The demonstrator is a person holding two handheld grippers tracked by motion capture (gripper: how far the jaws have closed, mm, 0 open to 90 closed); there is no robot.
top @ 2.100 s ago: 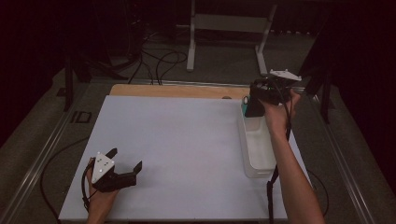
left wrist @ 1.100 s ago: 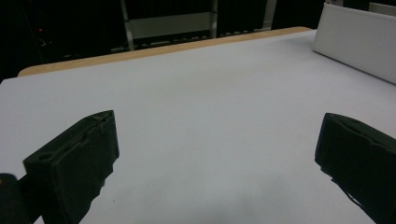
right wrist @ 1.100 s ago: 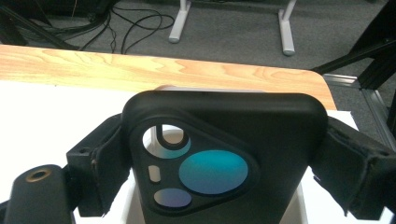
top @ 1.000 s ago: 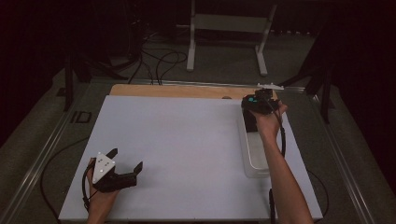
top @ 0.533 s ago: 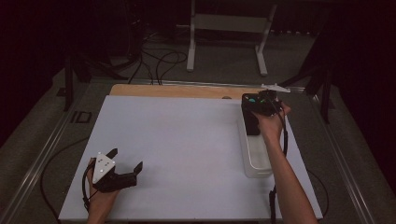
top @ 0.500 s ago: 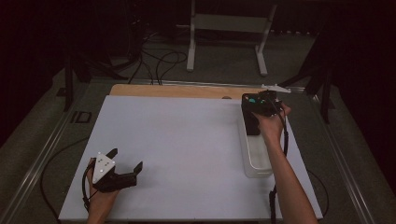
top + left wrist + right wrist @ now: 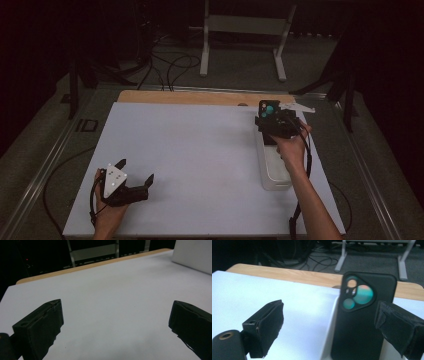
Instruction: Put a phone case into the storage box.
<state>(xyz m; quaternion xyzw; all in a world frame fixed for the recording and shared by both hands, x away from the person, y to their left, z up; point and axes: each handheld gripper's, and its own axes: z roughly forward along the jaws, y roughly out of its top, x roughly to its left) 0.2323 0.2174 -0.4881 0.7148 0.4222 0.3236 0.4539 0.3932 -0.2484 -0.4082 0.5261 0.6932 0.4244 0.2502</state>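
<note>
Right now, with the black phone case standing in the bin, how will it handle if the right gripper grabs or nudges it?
The phone case stands upright on its narrow end in the white bin, so a nudge would probably tip it. It looks thin and probably light. The right gripper has its jaws open around it; the matte surface should grip reasonably.

Wide open white table top (image 7: 200,150) between the hands, nothing on it to dodge. Along the right edge the clear plastic bin (image 7: 274,172) blocks the way, and a black phone case (image 7: 362,315) stands upright at its far end.
</note>
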